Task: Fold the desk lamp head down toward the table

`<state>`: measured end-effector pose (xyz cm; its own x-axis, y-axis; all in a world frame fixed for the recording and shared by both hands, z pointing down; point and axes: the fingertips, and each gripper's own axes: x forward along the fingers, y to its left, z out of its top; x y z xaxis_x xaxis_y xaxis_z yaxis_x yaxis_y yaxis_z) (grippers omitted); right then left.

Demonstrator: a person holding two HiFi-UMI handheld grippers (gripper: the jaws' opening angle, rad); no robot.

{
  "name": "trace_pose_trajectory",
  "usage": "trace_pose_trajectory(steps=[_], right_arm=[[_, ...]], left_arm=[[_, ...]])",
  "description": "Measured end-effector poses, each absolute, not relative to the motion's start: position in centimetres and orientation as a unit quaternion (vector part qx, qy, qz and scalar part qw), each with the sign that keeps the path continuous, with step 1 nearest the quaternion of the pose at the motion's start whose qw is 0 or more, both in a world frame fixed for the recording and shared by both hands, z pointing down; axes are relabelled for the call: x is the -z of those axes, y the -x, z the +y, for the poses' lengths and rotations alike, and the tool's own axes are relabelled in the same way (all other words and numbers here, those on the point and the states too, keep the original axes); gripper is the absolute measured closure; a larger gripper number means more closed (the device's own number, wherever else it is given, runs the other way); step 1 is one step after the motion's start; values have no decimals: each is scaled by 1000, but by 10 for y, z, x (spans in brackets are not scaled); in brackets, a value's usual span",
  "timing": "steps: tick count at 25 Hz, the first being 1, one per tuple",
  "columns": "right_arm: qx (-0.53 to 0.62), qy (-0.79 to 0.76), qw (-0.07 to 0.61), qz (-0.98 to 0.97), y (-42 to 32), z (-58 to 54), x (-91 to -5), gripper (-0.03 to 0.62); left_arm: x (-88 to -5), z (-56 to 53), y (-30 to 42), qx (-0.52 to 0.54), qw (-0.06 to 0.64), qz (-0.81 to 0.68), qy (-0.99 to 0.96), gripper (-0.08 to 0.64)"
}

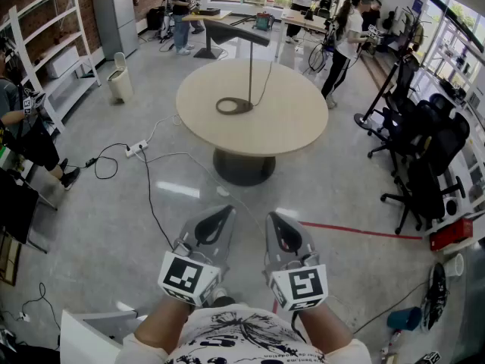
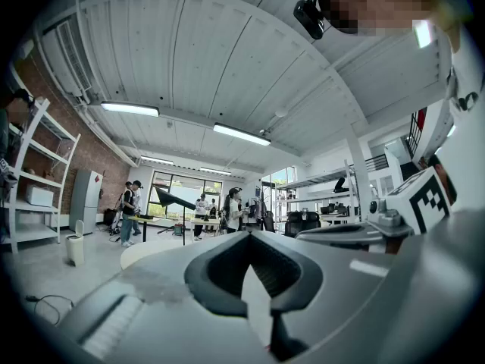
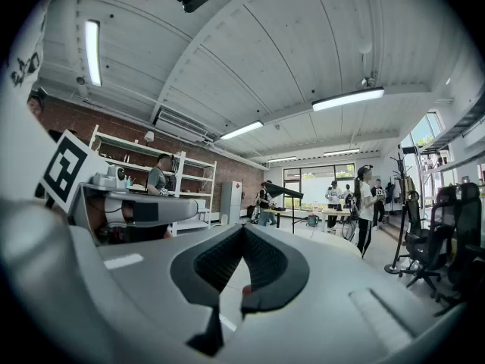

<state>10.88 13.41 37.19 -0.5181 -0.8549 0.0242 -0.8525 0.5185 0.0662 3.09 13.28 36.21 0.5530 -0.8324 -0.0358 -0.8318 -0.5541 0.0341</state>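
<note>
A black desk lamp [image 1: 251,59] stands on the round beige table [image 1: 288,120] a few steps ahead; its ring base rests on the top, and its thin pole carries a long head [image 1: 231,26] held level, high above. A cord runs from the pole across the tabletop. The lamp [image 2: 171,201] and the table [image 2: 140,250] look small and far off in the left gripper view, as does the lamp [image 3: 282,192] in the right gripper view. My left gripper [image 1: 226,211] and right gripper [image 1: 273,218] are held close to my body over the floor, both shut on nothing.
A power strip [image 1: 136,149] and cables lie on the floor left of the table. Red tape [image 1: 356,230] crosses the floor on the right. Black office chairs [image 1: 432,158] crowd the right side. A white bin [image 1: 119,78], shelving [image 1: 53,51] and a person [image 1: 23,127] are at the left.
</note>
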Motion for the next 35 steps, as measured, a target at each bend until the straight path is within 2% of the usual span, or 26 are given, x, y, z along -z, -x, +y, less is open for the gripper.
trace_pose_trajectory(steps=[15,27,35], right_arm=[[-13,-496,0,-868,-104,120,-387,583],[-13,-493,44,-869,-65,71,-421,583],[-41,-477,51,-876,-44,4,-434,583]], left_arm=[[-385,123,-5,30,21,-474,-880,554],[-400,85,57,43,27,-486,-872,554],[-422,33,79,24,55,-488,-871,554]])
